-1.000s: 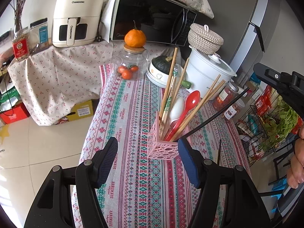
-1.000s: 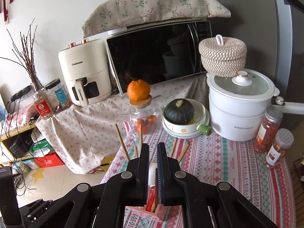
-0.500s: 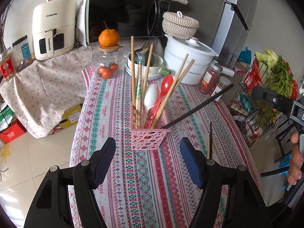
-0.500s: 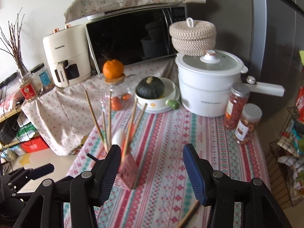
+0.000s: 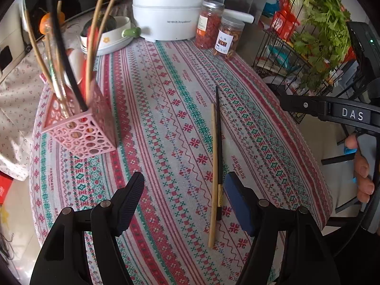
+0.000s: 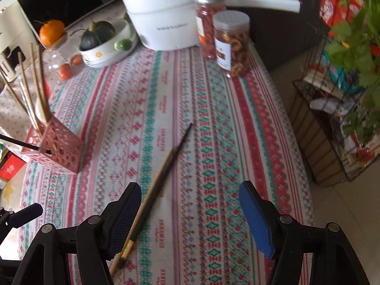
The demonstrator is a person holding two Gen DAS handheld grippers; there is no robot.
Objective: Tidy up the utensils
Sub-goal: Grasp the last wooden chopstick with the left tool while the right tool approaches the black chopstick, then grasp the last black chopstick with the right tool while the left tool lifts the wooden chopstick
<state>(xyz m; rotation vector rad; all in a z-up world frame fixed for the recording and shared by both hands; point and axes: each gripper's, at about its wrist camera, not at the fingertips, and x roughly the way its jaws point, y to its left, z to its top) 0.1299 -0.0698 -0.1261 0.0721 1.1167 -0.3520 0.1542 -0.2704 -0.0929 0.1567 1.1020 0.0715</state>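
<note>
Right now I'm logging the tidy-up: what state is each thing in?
Pink perforated utensil holder: upright, holding utensils.
Black chopstick: flat on cloth.
Wooden chopstick: flat beside it.
Two clear snack jars: lidded.
White pot: lidded.
Left gripper: open.
Right gripper: open.

Home kitchen: microwave (image 6: 59,2), cooker (image 5: 169,11), probably.

A wooden chopstick (image 5: 213,166) and a black chopstick (image 5: 219,142) lie touching on the tablecloth, well apart from the pink holder (image 5: 80,128).
</note>
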